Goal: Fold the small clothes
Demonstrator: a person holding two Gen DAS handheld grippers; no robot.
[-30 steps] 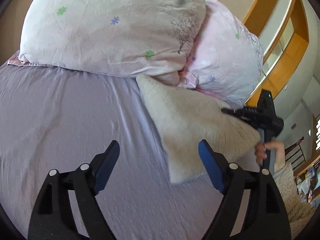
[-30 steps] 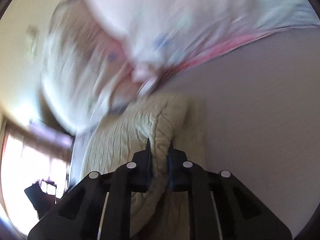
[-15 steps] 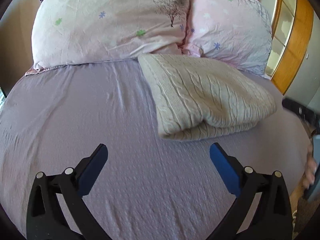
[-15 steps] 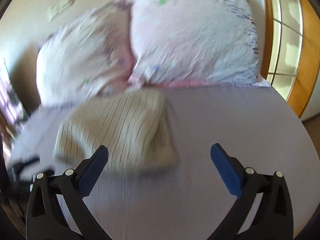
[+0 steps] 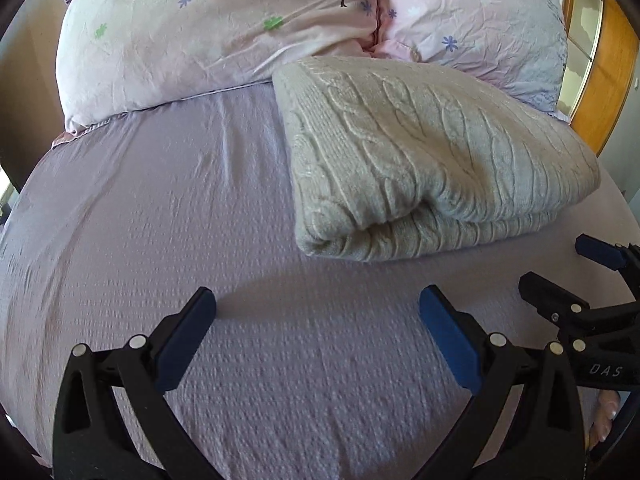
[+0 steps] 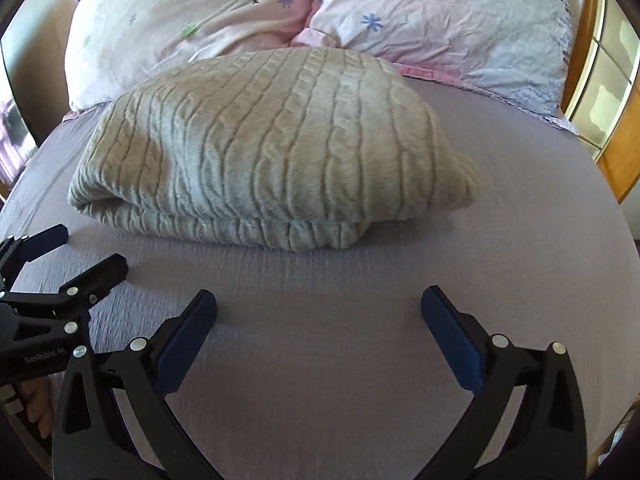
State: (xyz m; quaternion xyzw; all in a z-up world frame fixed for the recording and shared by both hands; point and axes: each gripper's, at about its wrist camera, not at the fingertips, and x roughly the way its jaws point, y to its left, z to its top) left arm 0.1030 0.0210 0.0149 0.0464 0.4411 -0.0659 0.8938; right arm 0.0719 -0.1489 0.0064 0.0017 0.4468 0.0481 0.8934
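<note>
A beige cable-knit sweater lies folded in a thick bundle on the lilac bed sheet, its far edge against the pillows. It also shows in the right wrist view. My left gripper is open and empty, low over the sheet in front of the sweater's left part. My right gripper is open and empty, in front of the sweater's near edge. Each gripper shows in the other's view, the right one and the left one, both open.
Two pale pink floral pillows stand at the head of the bed behind the sweater. A wooden frame with glass panes is at the right. The sheet extends around the sweater.
My right gripper let go of the sweater and opened. Both grippers drew back towards the near side of the bed. The sweater now lies folded and still.
</note>
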